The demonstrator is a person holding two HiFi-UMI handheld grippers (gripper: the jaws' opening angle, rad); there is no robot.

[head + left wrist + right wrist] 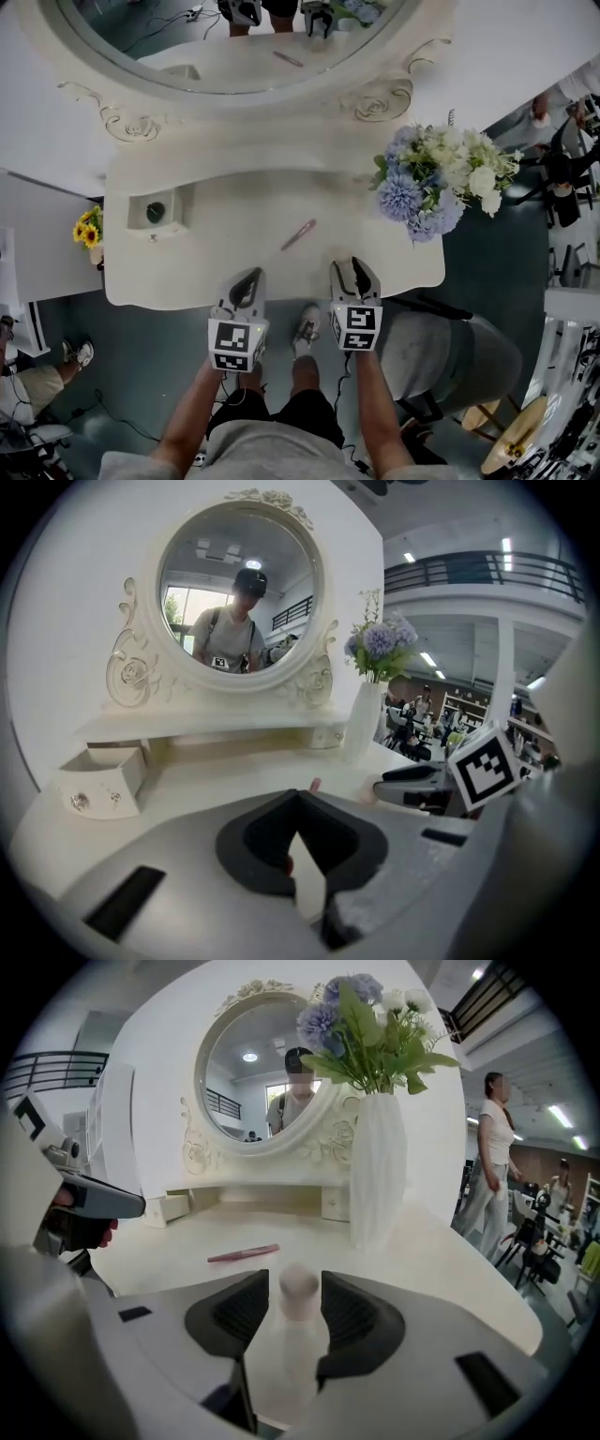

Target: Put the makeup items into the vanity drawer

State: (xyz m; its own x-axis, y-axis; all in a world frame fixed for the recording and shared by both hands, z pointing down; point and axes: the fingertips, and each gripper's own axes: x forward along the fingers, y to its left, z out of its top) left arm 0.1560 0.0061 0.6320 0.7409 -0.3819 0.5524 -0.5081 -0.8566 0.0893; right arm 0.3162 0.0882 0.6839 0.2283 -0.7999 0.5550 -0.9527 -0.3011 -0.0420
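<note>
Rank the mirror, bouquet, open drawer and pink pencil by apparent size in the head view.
1. mirror, largest though cut off by the top edge
2. bouquet
3. open drawer
4. pink pencil, a thin sliver

Left gripper (247, 279) jaws together, right gripper (354, 268) jaws apart, side by side

- The right gripper (294, 1286) holds its jaws apart; a pale, blurred bottle (287, 1354) with a rounded cap stands between them, with a sliver of space at its left side.
- Beyond the jaws, a slim pink pencil (244, 1253) lies on the white vanity top (450, 1269).
- A ribbed white vase (378, 1180) of flowers stands at the right, before the oval mirror (253, 1072).
- A small drawer (173, 1207) sits pulled out at the back left.
</note>
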